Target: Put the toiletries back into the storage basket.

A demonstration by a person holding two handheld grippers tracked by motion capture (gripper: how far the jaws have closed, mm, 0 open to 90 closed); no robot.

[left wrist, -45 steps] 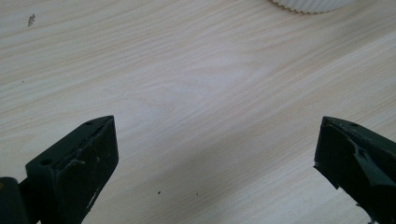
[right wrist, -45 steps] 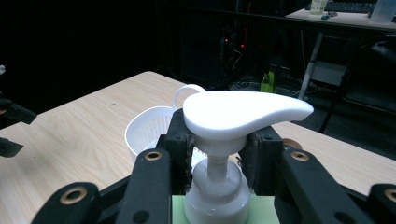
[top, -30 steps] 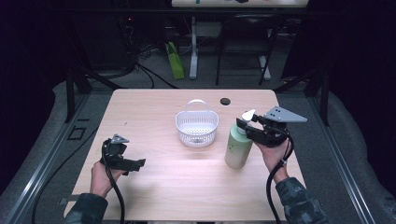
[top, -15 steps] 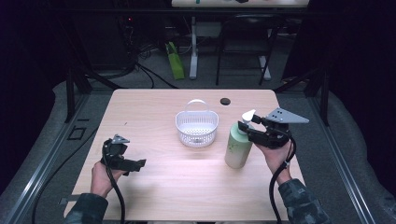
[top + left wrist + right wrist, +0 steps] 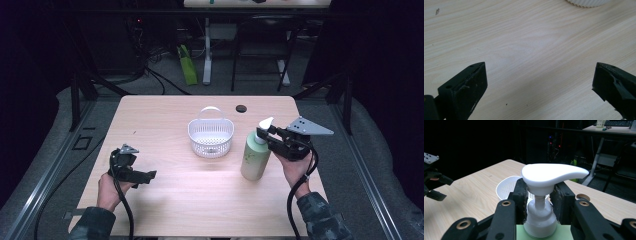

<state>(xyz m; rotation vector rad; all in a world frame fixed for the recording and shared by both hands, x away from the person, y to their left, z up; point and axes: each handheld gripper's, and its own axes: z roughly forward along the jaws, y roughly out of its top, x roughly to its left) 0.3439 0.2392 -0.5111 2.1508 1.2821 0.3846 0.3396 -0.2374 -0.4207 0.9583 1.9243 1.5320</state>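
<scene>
The right gripper (image 5: 265, 137) has just closed its fingers (image 5: 520, 192) on the white pump neck of the green soap bottle (image 5: 254, 159), which stands upright on the surface (image 5: 165, 115) right of the white basket (image 5: 210, 136). The left gripper (image 5: 540, 87) hangs over bare wood, fingers (image 5: 466, 87) spread wide and holding nothing.

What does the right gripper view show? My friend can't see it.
The right gripper has its two black jaws shut on the white collar of a green pump bottle. Behind it, a white basket sits on the wooden table.

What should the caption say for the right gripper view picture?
Right claw shut on the soap bottle just under its white pump, white basket behind.
</scene>
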